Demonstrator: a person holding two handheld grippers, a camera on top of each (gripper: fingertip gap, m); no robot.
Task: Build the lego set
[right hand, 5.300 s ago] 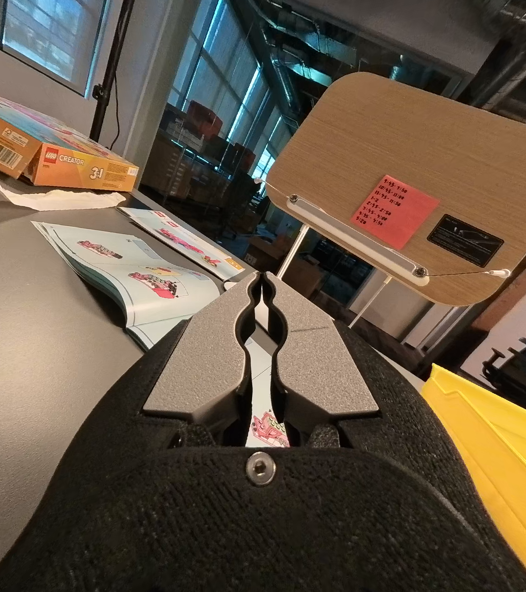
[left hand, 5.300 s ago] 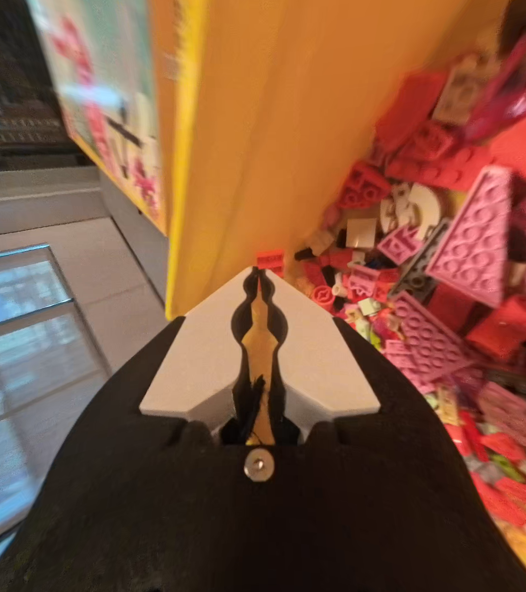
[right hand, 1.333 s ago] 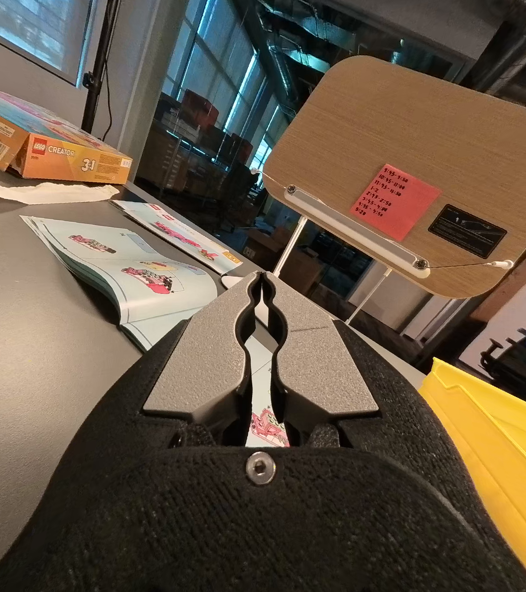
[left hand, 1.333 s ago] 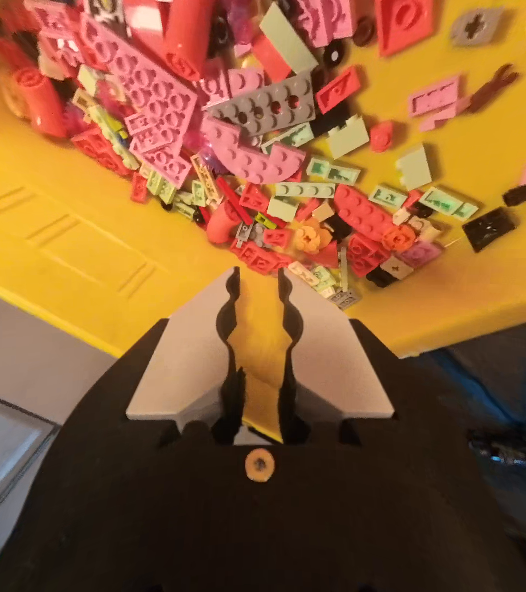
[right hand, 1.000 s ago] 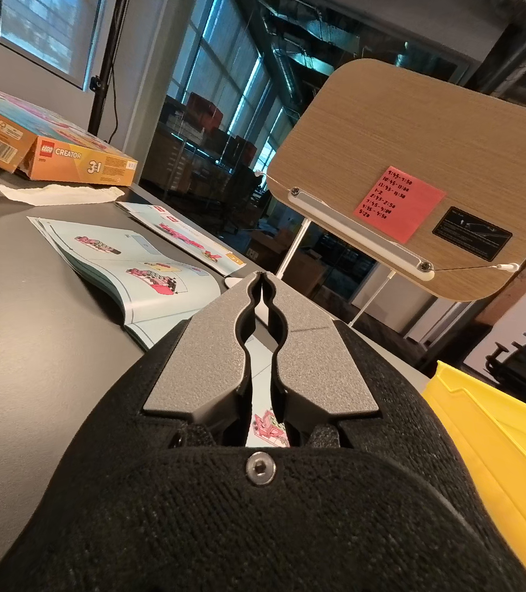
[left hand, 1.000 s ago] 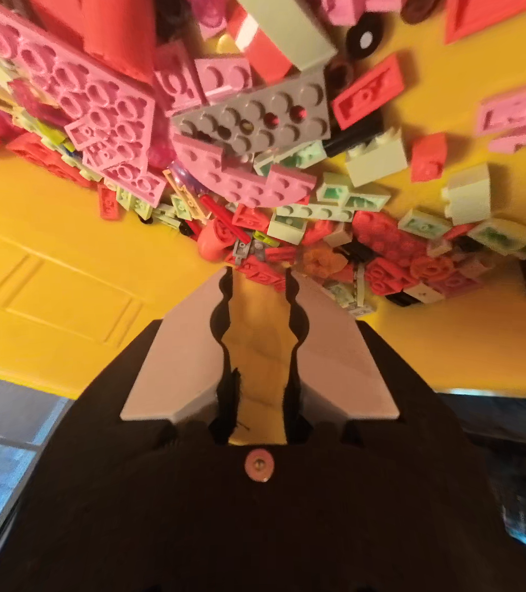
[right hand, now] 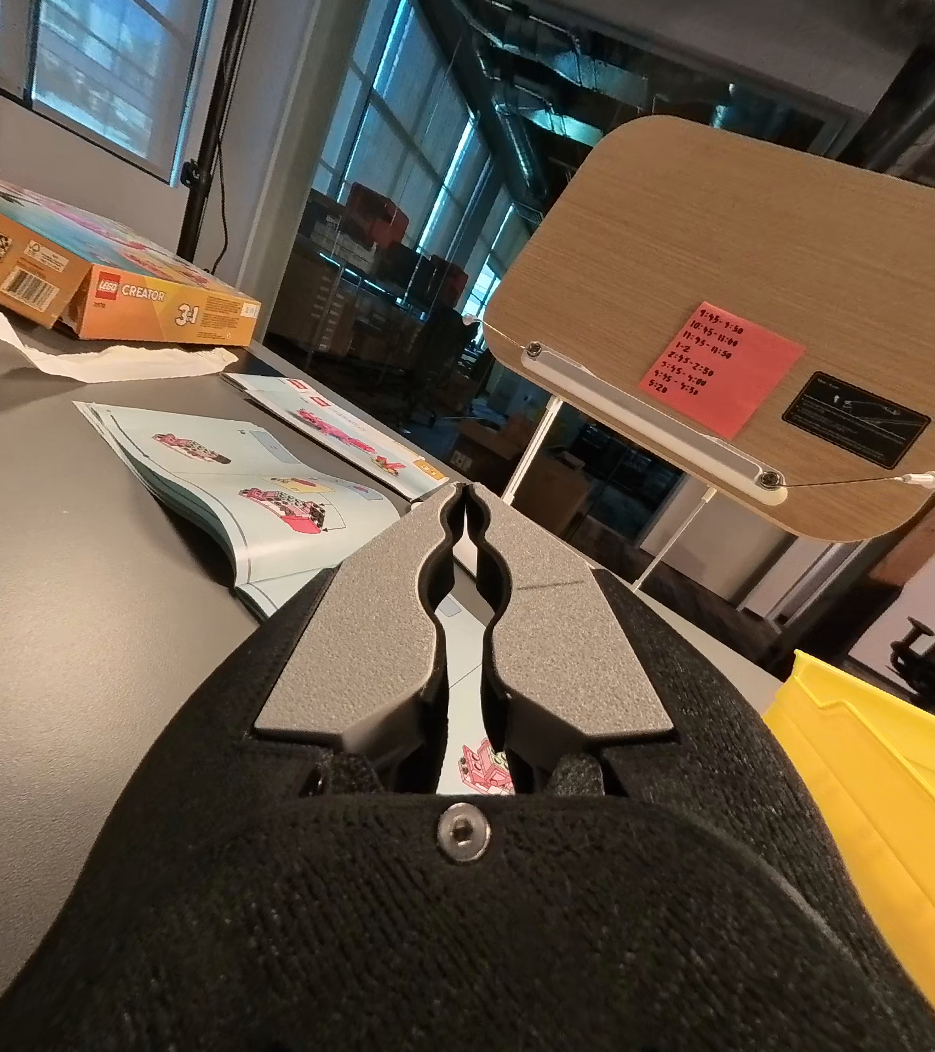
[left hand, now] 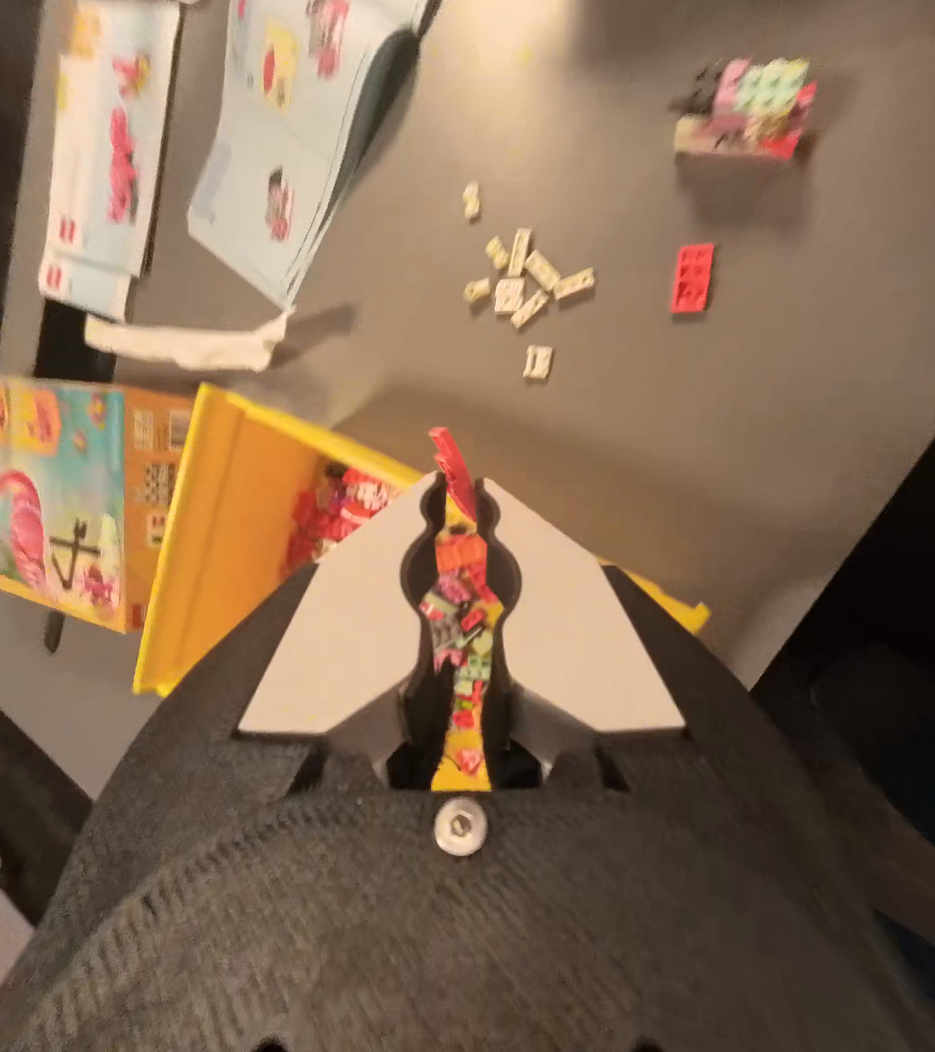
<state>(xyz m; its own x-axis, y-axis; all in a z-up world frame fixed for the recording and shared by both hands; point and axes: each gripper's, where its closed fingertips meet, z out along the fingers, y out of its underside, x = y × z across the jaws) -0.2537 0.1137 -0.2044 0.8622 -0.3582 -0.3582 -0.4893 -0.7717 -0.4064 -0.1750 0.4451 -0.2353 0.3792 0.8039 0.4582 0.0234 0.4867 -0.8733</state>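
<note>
Left claw (left hand: pixel 460 487) clenched on thin red brick piece (left hand: pixel 453 467) above yellow bin (left hand: pixel 214 512); right claw (right hand: pixel 465 492) clenched, bare, over open booklet (right hand: pixel 237 484) on worktop (right hand: pixel 55 569).

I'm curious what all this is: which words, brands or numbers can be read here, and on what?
I won't quote writing; these bear it.
Orange box: printed logo, numerals, barcode.
Pink sticky note on wooden board: handwritten lines.
Black label: too small.
Open booklet: tiny marks.
Left wrist view: blurred.
</note>
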